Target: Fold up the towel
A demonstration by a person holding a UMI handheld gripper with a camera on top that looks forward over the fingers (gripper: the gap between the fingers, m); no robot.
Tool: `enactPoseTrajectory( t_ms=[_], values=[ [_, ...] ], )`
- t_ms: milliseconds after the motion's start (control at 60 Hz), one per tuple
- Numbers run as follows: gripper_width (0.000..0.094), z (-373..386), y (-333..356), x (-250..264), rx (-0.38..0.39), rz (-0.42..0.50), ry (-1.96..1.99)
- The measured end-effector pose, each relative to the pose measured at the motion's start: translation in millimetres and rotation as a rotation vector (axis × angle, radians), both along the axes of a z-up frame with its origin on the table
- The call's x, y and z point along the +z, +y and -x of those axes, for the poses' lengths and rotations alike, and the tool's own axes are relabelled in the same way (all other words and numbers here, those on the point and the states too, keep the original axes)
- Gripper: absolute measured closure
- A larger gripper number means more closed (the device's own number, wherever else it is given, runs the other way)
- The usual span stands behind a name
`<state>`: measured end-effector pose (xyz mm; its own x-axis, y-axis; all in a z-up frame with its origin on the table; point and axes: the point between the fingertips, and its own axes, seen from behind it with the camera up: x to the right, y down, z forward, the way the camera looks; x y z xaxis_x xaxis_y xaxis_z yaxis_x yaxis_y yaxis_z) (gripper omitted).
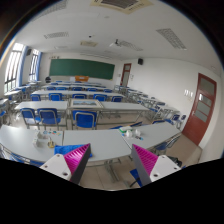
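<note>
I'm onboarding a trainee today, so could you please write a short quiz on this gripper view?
1. True or false: the gripper has its jaws shut on a towel.
2. What colour are the chairs beyond the jaws? A) red B) blue C) yellow
3. Fill in: the far wall holds a green ____.

Key: 1 false, the jaws stand open with nothing between them and no towel shows; 2 B; 3 chalkboard.

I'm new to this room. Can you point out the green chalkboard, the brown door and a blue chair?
green chalkboard (82, 69): gripper view, middle of its board face.
brown door (205, 106): gripper view, centre of the door panel.
blue chair (85, 119): gripper view, its backrest.
</note>
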<state>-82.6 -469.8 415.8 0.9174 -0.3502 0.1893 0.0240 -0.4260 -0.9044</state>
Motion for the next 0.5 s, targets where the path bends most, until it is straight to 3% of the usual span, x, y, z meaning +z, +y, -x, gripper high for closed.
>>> enactPoseTrajectory(
  t_ms=[267,500],
  values=[
    [0.0084,11,6,-56,-0.030,0.063,0.043],
    [0.0083,71,24,-205,0.016,0.198,0.120]
  ],
)
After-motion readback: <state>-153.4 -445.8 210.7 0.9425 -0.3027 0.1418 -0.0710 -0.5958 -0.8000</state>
